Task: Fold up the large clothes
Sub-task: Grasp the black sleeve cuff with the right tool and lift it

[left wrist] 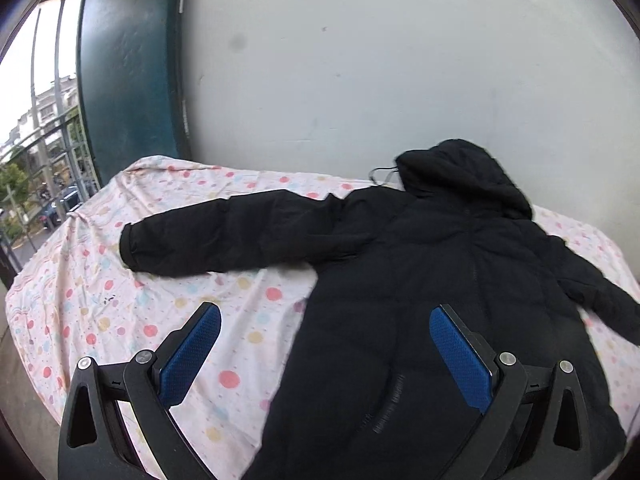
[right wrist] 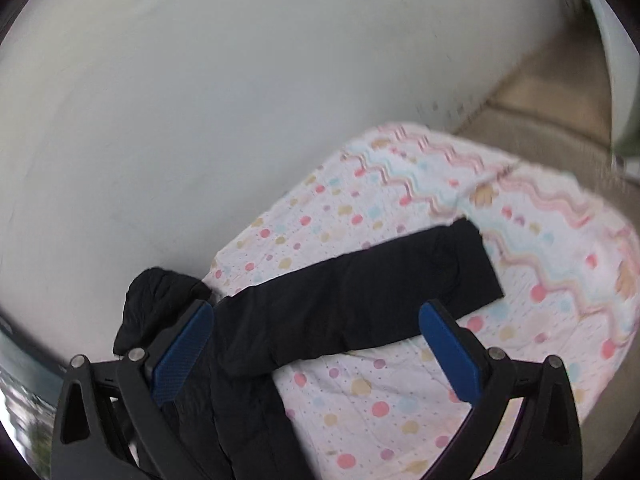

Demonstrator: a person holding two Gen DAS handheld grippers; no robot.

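Black hooded jacket [left wrist: 460,280] lies flat, sleeves out, on the dotted sheet [left wrist: 120,320]. Left of jacket: left sleeve cuff [left wrist: 132,246], best pinch point. Left claw [left wrist: 324,320] spread, holding nothing, over the hem. Right claw [right wrist: 316,316] spread, above the right sleeve [right wrist: 360,296]. Looks puffy, soft, light and slippery, so pinch deep at cuffs.
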